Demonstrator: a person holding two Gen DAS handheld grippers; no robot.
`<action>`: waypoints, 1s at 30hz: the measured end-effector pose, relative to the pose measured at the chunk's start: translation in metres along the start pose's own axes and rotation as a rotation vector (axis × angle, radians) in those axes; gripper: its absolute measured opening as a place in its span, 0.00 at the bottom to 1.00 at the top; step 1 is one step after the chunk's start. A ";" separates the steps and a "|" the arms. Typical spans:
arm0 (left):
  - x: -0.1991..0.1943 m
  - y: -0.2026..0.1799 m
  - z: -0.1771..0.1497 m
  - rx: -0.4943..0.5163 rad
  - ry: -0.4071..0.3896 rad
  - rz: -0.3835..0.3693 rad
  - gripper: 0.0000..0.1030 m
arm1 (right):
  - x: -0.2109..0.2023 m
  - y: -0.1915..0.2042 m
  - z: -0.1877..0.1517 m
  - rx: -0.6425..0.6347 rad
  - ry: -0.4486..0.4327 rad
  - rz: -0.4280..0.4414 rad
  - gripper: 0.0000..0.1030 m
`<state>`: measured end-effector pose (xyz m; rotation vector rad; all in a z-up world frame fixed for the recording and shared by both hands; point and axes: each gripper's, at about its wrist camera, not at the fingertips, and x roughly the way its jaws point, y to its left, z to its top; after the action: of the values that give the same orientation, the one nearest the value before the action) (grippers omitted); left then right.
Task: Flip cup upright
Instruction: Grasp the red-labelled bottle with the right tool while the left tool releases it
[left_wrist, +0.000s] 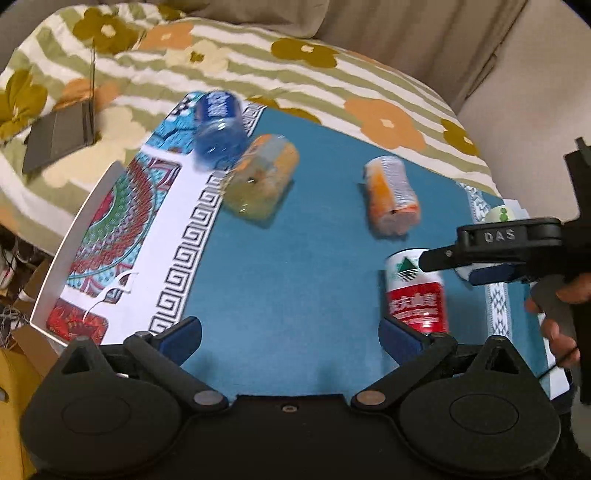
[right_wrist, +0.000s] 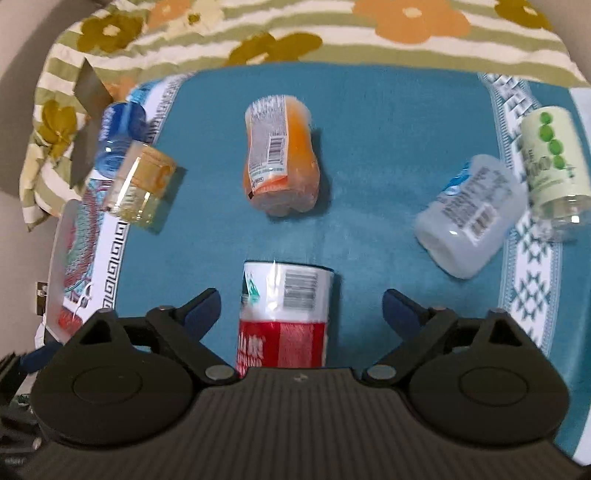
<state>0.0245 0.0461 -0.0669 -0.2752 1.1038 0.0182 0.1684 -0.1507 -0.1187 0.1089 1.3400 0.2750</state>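
Several cut-bottle cups stand upside down on a blue mat (left_wrist: 288, 266). A red and white cup (right_wrist: 284, 317) stands between the open fingers of my right gripper (right_wrist: 301, 308); the fingers are apart from it. It also shows in the left wrist view (left_wrist: 415, 295), beside my left gripper's right finger. My left gripper (left_wrist: 290, 338) is open and empty low over the mat. An orange cup (right_wrist: 280, 155) (left_wrist: 393, 194), a yellow cup (right_wrist: 142, 184) (left_wrist: 260, 177) and a blue cup (right_wrist: 118, 136) (left_wrist: 219, 125) stand further back. My right gripper shows from the side in the left wrist view (left_wrist: 461, 264).
A translucent white cup (right_wrist: 469, 218) and a green-dotted cup (right_wrist: 554, 162) stand at the right. A patterned tray (left_wrist: 110, 240) lies at the mat's left. A dark laptop (left_wrist: 61, 134) rests on the floral blanket (left_wrist: 258, 55) behind.
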 end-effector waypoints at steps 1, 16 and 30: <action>0.001 0.003 0.000 0.000 0.006 0.004 1.00 | 0.006 0.001 0.002 0.007 0.013 0.000 1.00; 0.011 0.028 0.001 -0.005 0.047 -0.002 1.00 | 0.027 -0.009 0.005 0.112 0.085 0.052 0.73; 0.005 0.019 0.003 0.012 0.038 -0.013 1.00 | -0.012 -0.007 -0.003 0.124 -0.053 0.112 0.72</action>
<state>0.0263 0.0646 -0.0742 -0.2724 1.1400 -0.0050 0.1637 -0.1611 -0.1096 0.2945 1.3003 0.2815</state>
